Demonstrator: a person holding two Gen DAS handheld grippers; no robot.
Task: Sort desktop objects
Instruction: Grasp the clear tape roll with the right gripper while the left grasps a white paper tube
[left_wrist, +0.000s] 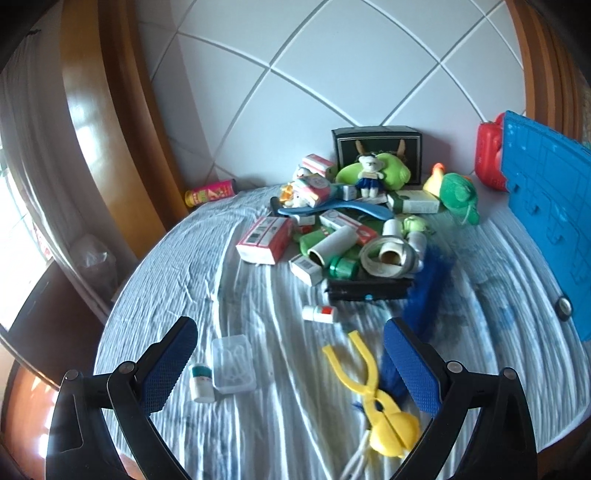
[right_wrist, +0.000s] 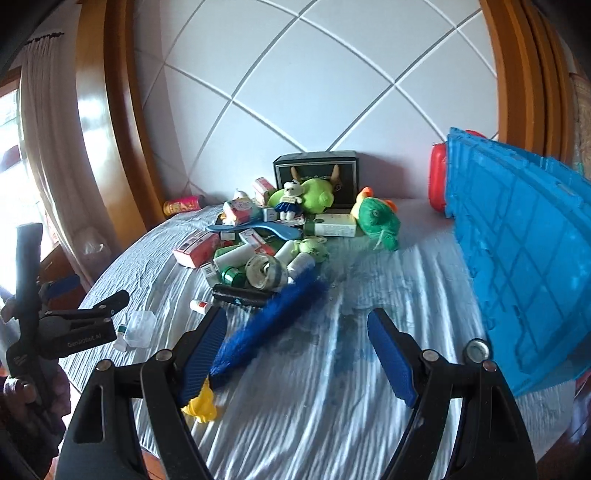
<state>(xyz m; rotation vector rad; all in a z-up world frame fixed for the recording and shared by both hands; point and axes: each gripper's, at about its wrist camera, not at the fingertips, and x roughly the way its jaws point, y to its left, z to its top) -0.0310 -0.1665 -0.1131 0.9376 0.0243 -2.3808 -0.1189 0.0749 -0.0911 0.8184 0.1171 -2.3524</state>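
Both sets of jaws stand wide apart with nothing between them: the left gripper (left_wrist: 291, 362) fills the bottom of the left wrist view, the right gripper (right_wrist: 295, 354) the bottom of the right wrist view, and each hangs above the table (left_wrist: 155, 280) with its striped pale-blue cloth. Just ahead of the left jaws, at lower centre, lies a yellow plastic clip tool (left_wrist: 373, 387), its handles pointing up the frame; left of it sit a clear plastic box (left_wrist: 233, 363) and, just beside that, a small white bottle (left_wrist: 200, 382). A blue brush (right_wrist: 266, 325) lies slanted across the middle of the right wrist view, its lower end near the left finger of the right gripper, with a yellow piece showing below that finger. Farther up, at centre frame, a small white tube with a red band (left_wrist: 319, 314) lies alone, and behind it a black flat case (left_wrist: 369, 289) fronts the heap of objects to sort (left_wrist: 343, 229): red-and-white cartons, white rolls, green bottles, a blue shoehorn-like piece and a small toy bear (left_wrist: 369, 173) on a green plush. A dark box (left_wrist: 376, 147) stands against the tiled wall at upper centre, a green plush fish (right_wrist: 380, 223) lies to the right of the heap, and a blue plastic crate (right_wrist: 524, 266) fills the right edge with a red container (right_wrist: 437, 177) behind it
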